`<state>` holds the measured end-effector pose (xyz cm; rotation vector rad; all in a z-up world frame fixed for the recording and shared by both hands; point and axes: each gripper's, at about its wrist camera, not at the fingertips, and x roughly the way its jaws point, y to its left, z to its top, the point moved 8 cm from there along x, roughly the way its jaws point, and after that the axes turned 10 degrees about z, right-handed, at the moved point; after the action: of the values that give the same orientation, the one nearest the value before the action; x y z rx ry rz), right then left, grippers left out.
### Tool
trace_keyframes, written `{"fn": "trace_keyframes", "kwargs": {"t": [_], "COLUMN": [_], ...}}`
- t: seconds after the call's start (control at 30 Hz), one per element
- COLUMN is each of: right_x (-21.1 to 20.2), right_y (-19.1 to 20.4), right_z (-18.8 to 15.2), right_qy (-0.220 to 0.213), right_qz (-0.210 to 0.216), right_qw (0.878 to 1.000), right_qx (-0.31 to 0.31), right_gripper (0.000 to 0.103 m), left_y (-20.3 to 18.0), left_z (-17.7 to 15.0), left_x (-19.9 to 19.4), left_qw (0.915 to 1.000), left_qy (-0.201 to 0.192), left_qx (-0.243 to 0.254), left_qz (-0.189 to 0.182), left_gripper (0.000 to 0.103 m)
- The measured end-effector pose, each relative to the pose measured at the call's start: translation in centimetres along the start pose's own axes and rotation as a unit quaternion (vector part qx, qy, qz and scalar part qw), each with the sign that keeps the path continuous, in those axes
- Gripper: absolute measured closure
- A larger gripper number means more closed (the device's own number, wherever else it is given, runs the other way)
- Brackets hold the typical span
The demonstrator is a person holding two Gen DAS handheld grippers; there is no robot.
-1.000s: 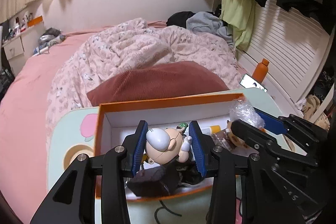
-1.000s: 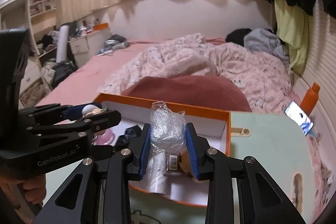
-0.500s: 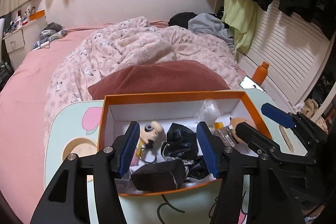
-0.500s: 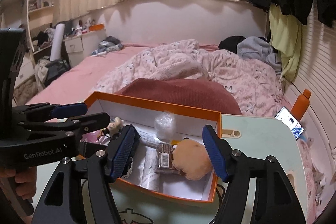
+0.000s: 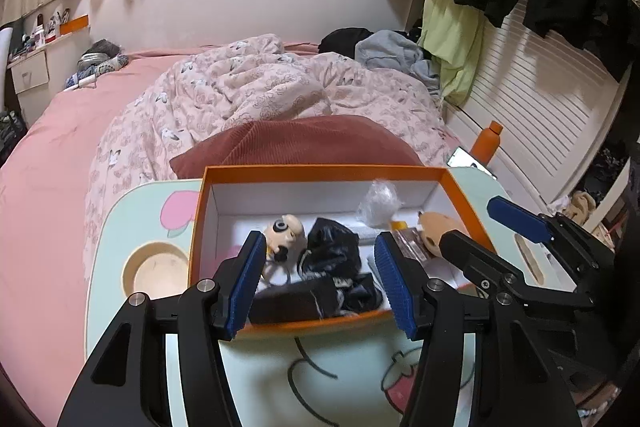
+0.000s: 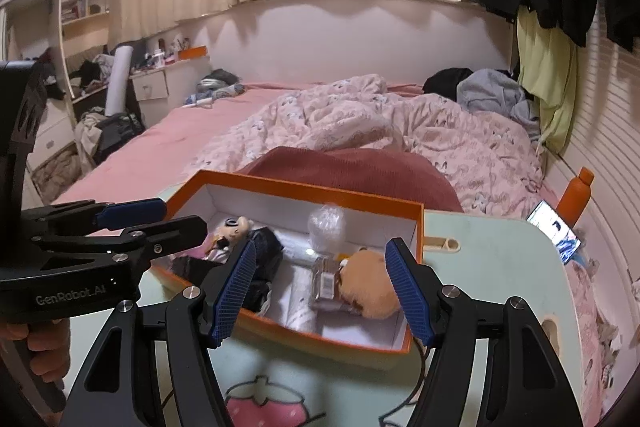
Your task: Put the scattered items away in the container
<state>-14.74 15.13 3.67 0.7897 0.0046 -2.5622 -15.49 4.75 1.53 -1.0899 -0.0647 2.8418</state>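
1. Orange cardboard box w/ white interior point(image 5: 328, 173) is seen on a mint-green lap table w/ cartoon prints point(image 5: 120, 227), set toward the table's far edge; a rust-red corduroy cushion point(image 5: 304, 143) lies just beyond that edge.
2. L gripper point(image 5: 320, 277) is held over the box's near rim, released: blue ribbed pads stand apart w/ nothing pressed between them.
3. Small cartoon figurine w/ beige head point(image 5: 285, 231) is seen lying inside the box, near its left wall, apart from the L pads.
4. Crumpled black plastic bag point(image 5: 330, 251) lies mid-box, beside the figurine; a dark rectangular pouch point(image 5: 294, 303) rests against the near wall.
5. R gripper point(image 6: 322, 293) is also released, pads wide, hovering over the box's near right corner; nothing is gripped.
6. Clear bubble-wrap wad point(image 6: 326, 227) is found in the box by the far wall, clear of the R pads.
7. Tan plush toy point(image 6: 368, 285) sits in the right end of the box, touching a small barcoded packet point(image 6: 326, 281).
8. Orange bottle point(image 6: 576, 195) and a lit phone point(image 6: 554, 227) are seen past the table's right edge, by the slatted wall.
9. A hand point(image 6: 44, 351) is seen on the L gripper's handle.
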Motion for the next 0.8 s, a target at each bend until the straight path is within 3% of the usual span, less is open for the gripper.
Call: {"fn": "trace_keyframes", "kwargs": {"t": [0.07,0.17,0.4,0.47,0.6,0.67,0.73,0.8], "right_x": [-0.8,-2.2,-3.1,-2.4,-0.8,-0.6,-0.1,0.0], "right_y": [0.3,0.9,0.5,-0.3,-2.5,-3.0,-3.4,-3.4], "right_z": [-0.5,-2.0,-8.0,-9.5,-11.3,-11.9,-12.8,-13.2], "right_qy": [0.003,0.015,0.074,0.096,0.144,0.152,0.171,0.176], "right_qz": [0.008,0.015,-0.008,-0.019,-0.057,-0.071,-0.085,-0.09], "right_qw": [1.0,1.0,0.997,0.995,0.986,0.983,0.979,0.978], "right_qx": [0.004,0.006,0.006,0.022,0.066,0.072,0.075,0.072], "right_gripper": [0.035,0.035,0.029,0.027,0.022,0.016,0.002,0.0], "left_y": [-0.1,-0.4,-1.1,-1.3,-1.0,-0.7,-0.5,-0.5], "left_z": [-0.7,-2.2,-7.6,-9.5,-11.9,-11.8,-11.9,-12.2], "left_x": [-0.8,-2.1,-3.0,-1.4,2.3,2.6,2.8,3.2], "left_qw": [1.0,1.0,0.9993,0.9975,0.9867,0.9874,0.9873,0.9867], "left_qy": [0.003,0.006,0.025,0.046,0.124,0.124,0.124,0.128], "left_qx": [-0.001,0.006,0.022,0.041,0.064,0.054,0.05,0.049], "left_qz": [-0.002,0.001,0.017,0.035,0.084,0.081,0.085,0.087], "left_gripper": [0.043,0.028,0.022,0.022,0.022,0.02,0.017,0.004]}}
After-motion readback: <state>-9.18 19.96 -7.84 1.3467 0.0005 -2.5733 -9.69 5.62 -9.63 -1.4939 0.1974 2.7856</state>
